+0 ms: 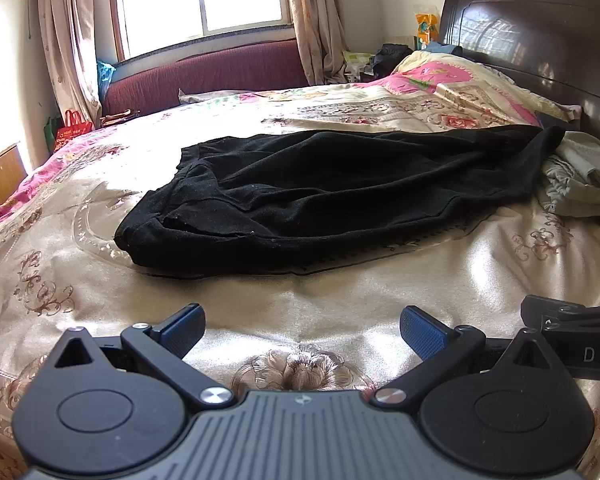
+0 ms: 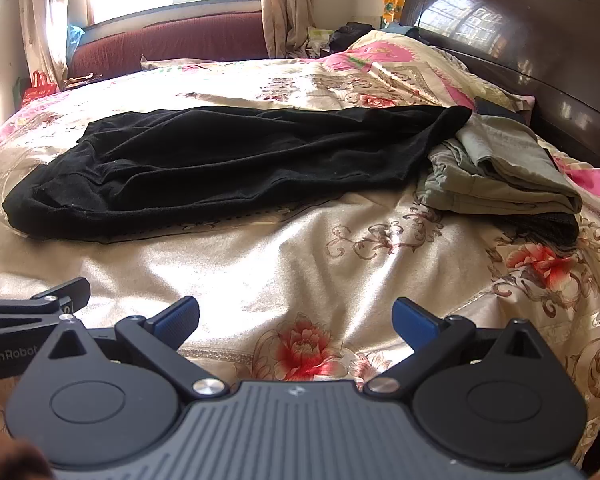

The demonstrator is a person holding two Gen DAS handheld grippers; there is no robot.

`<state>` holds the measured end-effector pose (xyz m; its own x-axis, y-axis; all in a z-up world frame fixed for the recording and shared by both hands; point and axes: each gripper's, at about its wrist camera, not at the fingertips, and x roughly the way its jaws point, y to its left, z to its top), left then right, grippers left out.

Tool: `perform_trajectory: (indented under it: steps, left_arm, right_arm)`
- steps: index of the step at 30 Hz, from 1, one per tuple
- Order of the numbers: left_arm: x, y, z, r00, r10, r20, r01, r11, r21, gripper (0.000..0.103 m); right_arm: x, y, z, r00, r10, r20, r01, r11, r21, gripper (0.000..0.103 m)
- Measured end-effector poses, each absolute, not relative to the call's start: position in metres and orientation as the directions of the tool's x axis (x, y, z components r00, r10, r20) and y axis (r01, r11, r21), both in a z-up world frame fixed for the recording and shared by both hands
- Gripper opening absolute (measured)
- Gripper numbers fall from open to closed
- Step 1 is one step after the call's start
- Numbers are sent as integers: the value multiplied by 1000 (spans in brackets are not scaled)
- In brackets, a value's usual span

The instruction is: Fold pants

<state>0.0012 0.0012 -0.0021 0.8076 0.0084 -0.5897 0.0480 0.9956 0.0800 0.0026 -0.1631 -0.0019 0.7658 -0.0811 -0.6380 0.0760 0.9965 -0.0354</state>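
Item 1: black pants (image 1: pixel 332 196). Lying flat across the bed (image 1: pixel 340 312), lengthwise left to right, in the middle of the left wrist view and toward 10 o'clock in the right wrist view. Appear already doubled leg on leg; the wider end, with layered hems or a waistband edge (cannot tell which), sits at 9 o'clock, the narrower end at 2 o'clock touching the grey-green garments. Fabric reads as a soft, matte knit, rumpled in long creases: judged light, limp, no stiffness, likely to sag and drag on the satin cover when lifted. Best hold: the two corners of one short end, pinching all layers together so they do not slide apart.

Item 2: left gripper (image 1: pixel 302 330). At 6 o'clock of its own view, jaws spread fully, nothing between them, well short of the pants.

Item 3: right gripper (image 2: pixel 296 320). Same condition: released wide, empty, above bare bedspread, just beside the left gripper.

Item 4: grey-green garments (image 2: pixel 512 172). Folded stack at 2 o'clock in the right wrist view, with a dark piece under it.

Item 5: bed. Glossy floral cover, slippery-looking; dark wooden headboard (image 1: pixel 540 40) at 1 o'clock; window (image 1: pixel 204 0) at 11 o'clock.
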Motion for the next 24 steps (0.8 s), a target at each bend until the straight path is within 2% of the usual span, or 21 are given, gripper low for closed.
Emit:
perform_trajectory:
  steps: [24]
  left_arm:
    - [2,4,-5,805,12,-593,42,996,78,103]
  right_arm:
    - [6,-162,-5,755,-65,-653,49,998,-43,102]
